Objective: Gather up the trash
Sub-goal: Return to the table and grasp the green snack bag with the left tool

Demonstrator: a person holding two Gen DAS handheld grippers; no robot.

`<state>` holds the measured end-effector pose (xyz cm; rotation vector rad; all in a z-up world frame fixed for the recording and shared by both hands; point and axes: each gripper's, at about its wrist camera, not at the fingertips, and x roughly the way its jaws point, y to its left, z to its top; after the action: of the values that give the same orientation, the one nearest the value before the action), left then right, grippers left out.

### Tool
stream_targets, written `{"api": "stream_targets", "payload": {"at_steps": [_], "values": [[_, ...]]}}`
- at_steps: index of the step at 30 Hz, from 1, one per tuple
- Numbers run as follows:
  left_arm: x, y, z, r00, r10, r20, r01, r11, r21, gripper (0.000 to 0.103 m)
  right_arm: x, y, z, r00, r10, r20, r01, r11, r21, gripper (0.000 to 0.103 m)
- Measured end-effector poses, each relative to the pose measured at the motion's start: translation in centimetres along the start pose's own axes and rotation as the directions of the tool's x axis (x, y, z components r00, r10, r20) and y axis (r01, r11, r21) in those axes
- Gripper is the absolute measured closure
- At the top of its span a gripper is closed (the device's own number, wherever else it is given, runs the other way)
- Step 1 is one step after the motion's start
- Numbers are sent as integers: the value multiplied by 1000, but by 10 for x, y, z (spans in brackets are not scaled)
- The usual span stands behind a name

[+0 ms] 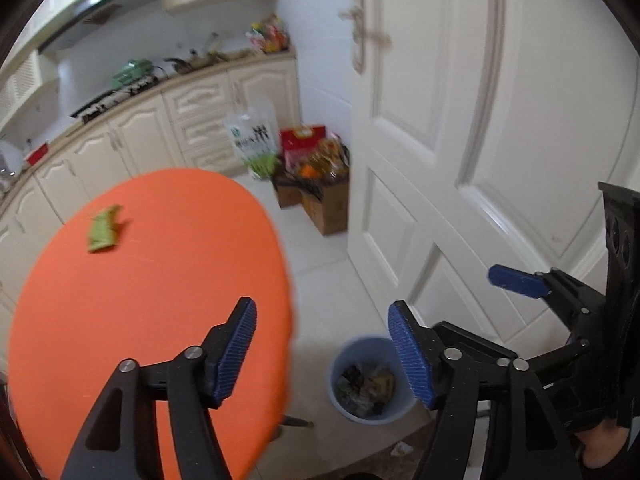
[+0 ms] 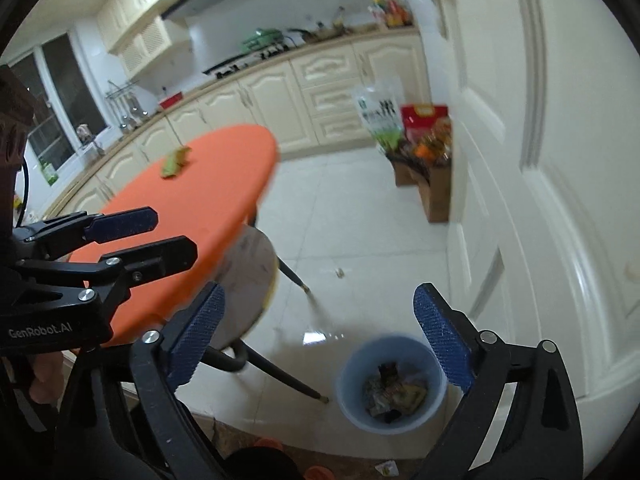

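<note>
A green crumpled wrapper [image 1: 105,229] [image 2: 175,162] lies on the round orange table [image 1: 160,280] [image 2: 224,168], toward its far side. A blue bin [image 1: 340,402] [image 2: 352,404] stands on the floor below, with several wrappers inside it. My left gripper [image 1: 320,320] hangs open and empty, its span reaching from the table's edge to above the bin. My right gripper [image 2: 320,300] is wide open and empty above the bin. Each gripper shows at the edge of the other's view.
A white door [image 1: 480,120] stands close on the right. Cardboard boxes with bags [image 1: 320,200] [image 2: 432,184] sit against the cabinets. A chair [image 2: 252,264] is tucked under the table. Small scraps [image 2: 340,272] [image 1: 400,449] lie on the tiled floor.
</note>
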<state>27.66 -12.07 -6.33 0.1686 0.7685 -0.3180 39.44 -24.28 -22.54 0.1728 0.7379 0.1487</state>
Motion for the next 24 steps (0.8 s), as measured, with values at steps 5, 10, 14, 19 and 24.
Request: {"api": "stream_targets", "payload": {"at_steps": [5,10,14,19,24], "values": [[-41,51,-6,996,64,60,-61,997,-44,34,-4,50,30,999,17,32,-15,997,-70,0],[-63,108,-5,988,133,83,-125,987,-101,31,15,97,62,999,31,39,-25,990,-142,0],[-55,146,7,976,208,69,-200,974,-111,29,55,124,93,998,52,25,-47,985,-165,0],[0,201,29,978,209,-6,-206,959,-192,29,111,138,120,995,96,-13,-97,983,-154,0],[63,237,45,970,233,-69,-242,950,-197,29,171,140,139,992,110,-69,-119,981,-150,0]]}}
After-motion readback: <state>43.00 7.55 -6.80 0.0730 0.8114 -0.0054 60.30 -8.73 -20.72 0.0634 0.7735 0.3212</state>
